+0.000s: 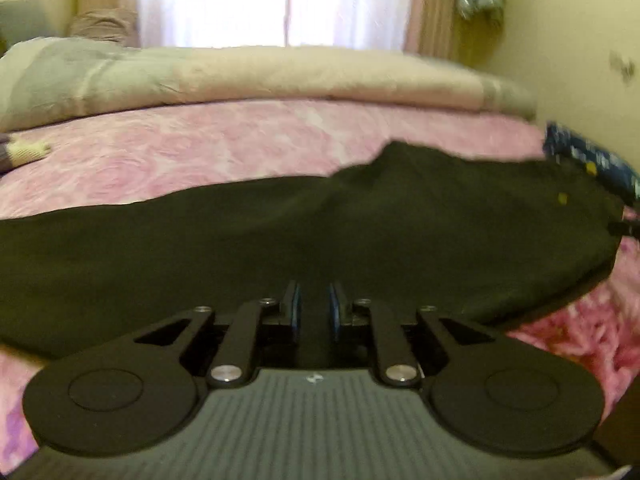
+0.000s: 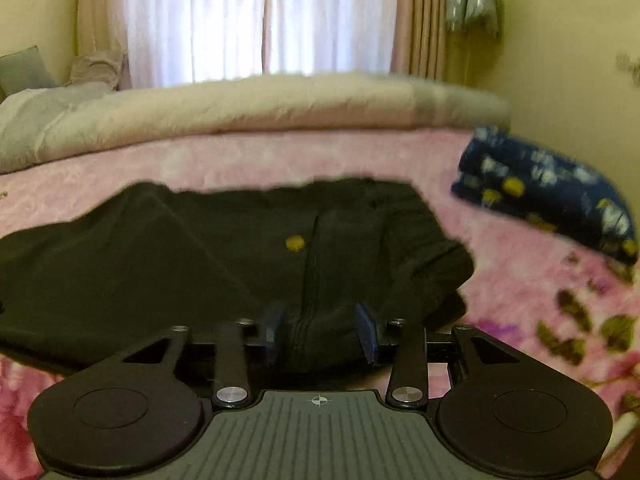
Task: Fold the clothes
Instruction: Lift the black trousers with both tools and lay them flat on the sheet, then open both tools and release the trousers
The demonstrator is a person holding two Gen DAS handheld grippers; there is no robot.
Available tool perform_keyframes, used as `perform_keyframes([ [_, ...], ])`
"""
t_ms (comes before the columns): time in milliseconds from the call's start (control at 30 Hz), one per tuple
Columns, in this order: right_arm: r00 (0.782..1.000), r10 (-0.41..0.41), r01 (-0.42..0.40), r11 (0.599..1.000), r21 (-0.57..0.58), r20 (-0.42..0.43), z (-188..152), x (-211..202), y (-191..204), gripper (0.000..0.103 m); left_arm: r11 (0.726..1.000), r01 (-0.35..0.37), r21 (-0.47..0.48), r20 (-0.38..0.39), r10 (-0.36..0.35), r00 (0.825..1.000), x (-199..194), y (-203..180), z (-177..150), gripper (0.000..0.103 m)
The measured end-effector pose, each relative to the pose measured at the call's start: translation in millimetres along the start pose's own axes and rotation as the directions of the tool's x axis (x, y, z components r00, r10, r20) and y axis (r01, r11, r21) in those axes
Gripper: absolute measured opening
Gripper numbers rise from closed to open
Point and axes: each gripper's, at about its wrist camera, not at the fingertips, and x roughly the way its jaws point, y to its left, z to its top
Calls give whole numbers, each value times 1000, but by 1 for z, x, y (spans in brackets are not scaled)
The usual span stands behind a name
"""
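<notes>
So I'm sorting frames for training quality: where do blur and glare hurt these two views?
Left wrist view: the window is blown out white, and the black garment is smeared, its edges soft. Right wrist view: the curtains glare too, the blue patterned cloth is streaked, and the blue fingers look soft. Both views bow at the rim.
</notes>
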Motion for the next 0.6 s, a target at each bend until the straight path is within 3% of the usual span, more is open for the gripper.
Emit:
perform_keyframes([
  [33,1000,13,-13,1000,-7,22,-1,-7,5,40,1000,-8,-20,-2,8,1000,-2,3,-3,14],
  [100,999,46,-46,998,-30,-28,-12,-3,21,40,998,-27,-56,-8,27,1000,-3,10,-11,14],
  [200,999,-35,31,991,-133,-27,-25,0,49,40,995,-65,-82,16,66,998,-25,22,-12,14],
  [333,998,0,-2,1000,-26,-57,-17,-11,57,40,980,-131,-150,49,139,989,-58,61,-13,14],
  [433,999,27,-27,1000,6,-35,-15,-17,62,40,949,-236,-207,50,251,967,-69,108,-11,13],
  [533,998,33,-32,999,36,-46,-16,-13,67,40,912,-342,-227,57,364,930,-66,155,-10,13],
  [600,998,38,-35,998,55,-54,-18,-11,70,40,880,-407,-243,-5,418,908,-52,189,-13,14],
])
